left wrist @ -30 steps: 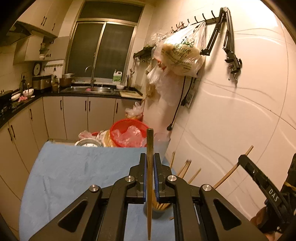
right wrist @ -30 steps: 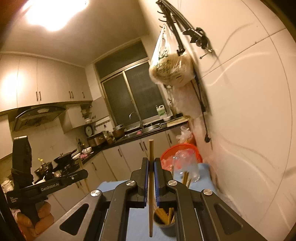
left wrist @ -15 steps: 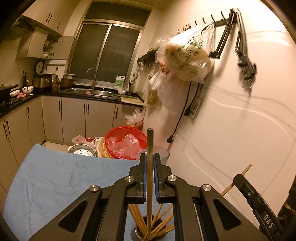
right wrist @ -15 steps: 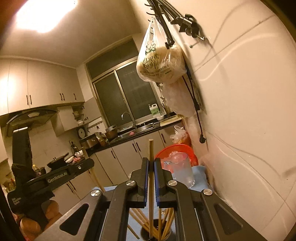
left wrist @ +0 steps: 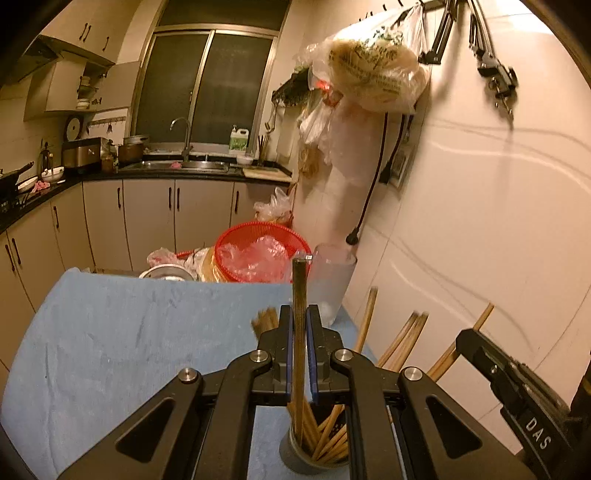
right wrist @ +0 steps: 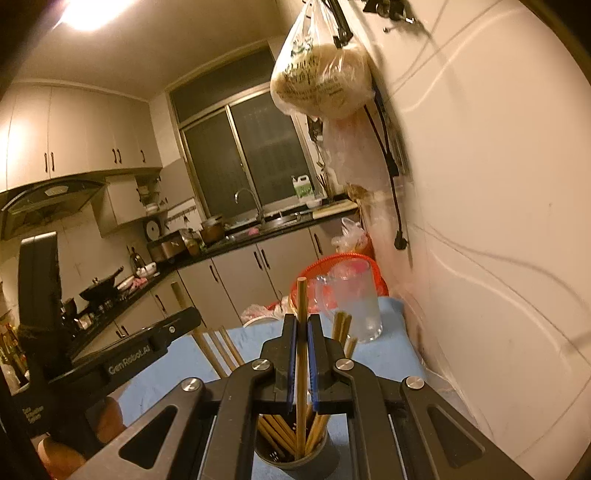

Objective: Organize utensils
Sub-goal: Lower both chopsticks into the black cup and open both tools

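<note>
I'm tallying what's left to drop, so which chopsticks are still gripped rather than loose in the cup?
Two: one upright in the left gripper, one upright in the right gripper, tips inside the cup. The others lean free.

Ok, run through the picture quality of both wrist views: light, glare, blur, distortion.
Left wrist view: warm dim light, strong fisheye bend with dark corners, slight blur on the chopstick tips left of the left gripper. Right wrist view: ceiling lamp blown out at top left, wall cable smeared, curved edges; right gripper sharp.
</note>
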The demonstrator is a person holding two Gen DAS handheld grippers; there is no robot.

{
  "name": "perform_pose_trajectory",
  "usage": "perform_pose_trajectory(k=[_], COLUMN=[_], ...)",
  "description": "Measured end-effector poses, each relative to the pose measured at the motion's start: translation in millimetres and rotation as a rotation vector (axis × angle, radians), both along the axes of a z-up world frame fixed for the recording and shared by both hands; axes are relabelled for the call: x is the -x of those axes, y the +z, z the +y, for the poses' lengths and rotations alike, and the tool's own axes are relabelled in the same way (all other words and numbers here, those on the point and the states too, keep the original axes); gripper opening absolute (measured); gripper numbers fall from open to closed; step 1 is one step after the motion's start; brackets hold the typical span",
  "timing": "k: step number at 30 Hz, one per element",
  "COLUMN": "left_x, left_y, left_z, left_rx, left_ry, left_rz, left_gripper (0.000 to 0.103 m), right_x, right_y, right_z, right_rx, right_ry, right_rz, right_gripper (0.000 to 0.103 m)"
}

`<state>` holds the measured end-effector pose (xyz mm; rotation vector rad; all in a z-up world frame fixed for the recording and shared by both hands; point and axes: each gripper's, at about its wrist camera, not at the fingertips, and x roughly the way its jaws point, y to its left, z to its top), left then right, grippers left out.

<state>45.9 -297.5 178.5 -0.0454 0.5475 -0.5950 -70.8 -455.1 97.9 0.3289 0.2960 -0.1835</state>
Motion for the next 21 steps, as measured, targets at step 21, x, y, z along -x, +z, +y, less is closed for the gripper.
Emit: perform_pose_trajectory(k=[21], left_x=[-3], left_y=[-23], left_z=[-1], left_rx=[-0.061], left_ry=[0.007], left_rz=[0.025], left_gripper=[0.011], right_x=[-20], right_y=[-23], right_z=[-1], right_rx=[0.015], right_ry=[-0.011], right_rz=[0.082], right_gripper=[0.006])
